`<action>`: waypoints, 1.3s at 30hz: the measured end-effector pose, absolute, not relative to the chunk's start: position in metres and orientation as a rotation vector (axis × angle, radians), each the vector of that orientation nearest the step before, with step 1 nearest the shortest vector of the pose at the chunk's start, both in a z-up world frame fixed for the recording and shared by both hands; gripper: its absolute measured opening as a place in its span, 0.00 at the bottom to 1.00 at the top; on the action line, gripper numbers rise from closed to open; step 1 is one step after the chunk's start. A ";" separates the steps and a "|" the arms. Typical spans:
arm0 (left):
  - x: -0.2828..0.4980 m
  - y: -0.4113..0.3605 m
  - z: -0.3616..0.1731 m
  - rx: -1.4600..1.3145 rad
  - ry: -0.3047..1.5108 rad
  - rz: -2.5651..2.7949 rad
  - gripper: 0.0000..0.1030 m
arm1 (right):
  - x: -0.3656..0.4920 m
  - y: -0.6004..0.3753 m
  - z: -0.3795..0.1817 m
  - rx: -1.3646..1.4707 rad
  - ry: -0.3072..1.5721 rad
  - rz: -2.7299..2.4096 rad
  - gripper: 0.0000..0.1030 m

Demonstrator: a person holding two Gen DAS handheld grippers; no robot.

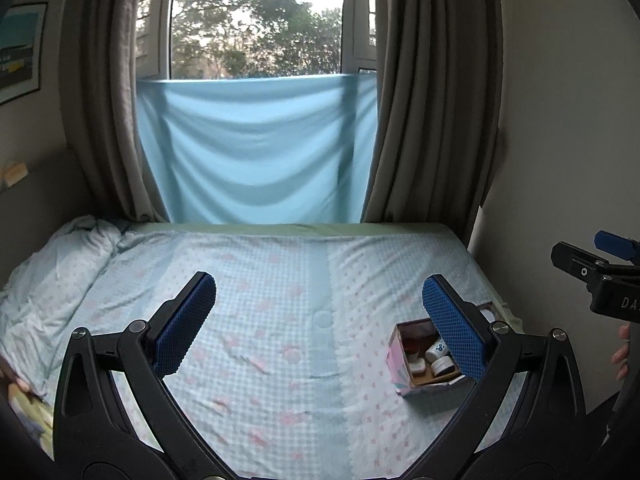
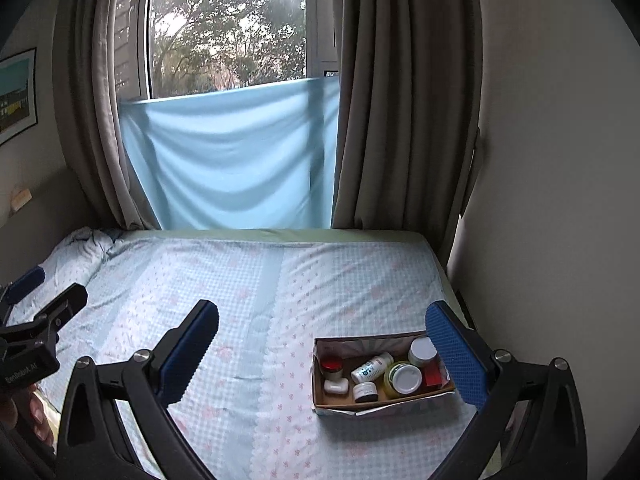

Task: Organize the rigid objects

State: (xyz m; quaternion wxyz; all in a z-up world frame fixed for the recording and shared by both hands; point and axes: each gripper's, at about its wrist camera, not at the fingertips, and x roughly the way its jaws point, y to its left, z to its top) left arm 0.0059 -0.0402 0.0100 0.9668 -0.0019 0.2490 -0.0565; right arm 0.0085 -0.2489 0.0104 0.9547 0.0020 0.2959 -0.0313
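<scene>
An open cardboard box [image 2: 320, 394] [image 1: 396, 360] sits on the bed near its right side. It holds several small jars and bottles: a white bottle [image 2: 372, 367], a green-rimmed jar with a white lid [image 2: 403, 378], a red-lidded jar [image 2: 331, 365], a white-lidded jar [image 2: 422, 350]. My right gripper [image 2: 322, 354] hovers open above the bed, its right finger over the box's right end. My left gripper [image 1: 320, 320] is open too, left of the box, nothing between its blue pads. The right gripper's tip [image 1: 600, 264] shows at the left wrist view's right edge.
The bed [image 2: 240, 300] carries a pale blue checked sheet with pink flowers and a crumpled quilt [image 1: 48, 280] at the left. Grey curtains [image 2: 400, 120] and a blue cloth [image 2: 232, 160] hang behind. A wall [image 2: 540, 200] borders the bed on the right.
</scene>
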 end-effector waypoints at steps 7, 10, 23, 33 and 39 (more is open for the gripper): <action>0.005 -0.043 0.010 0.010 0.492 -0.120 1.00 | 0.004 -0.247 0.014 0.022 0.587 -0.052 1.00; 0.005 -0.043 0.010 0.016 0.491 -0.124 1.00 | 0.003 -0.247 0.015 0.025 0.583 -0.050 1.00; 0.005 -0.037 0.008 0.003 0.501 -0.128 1.00 | 0.003 -0.246 0.014 0.024 0.584 -0.046 1.00; 0.006 -0.033 0.006 -0.005 0.506 -0.118 1.00 | 0.006 -0.243 0.015 0.020 0.585 -0.039 1.00; 0.006 -0.032 0.005 -0.005 0.504 -0.114 1.00 | 0.006 -0.243 0.015 0.016 0.582 -0.040 1.00</action>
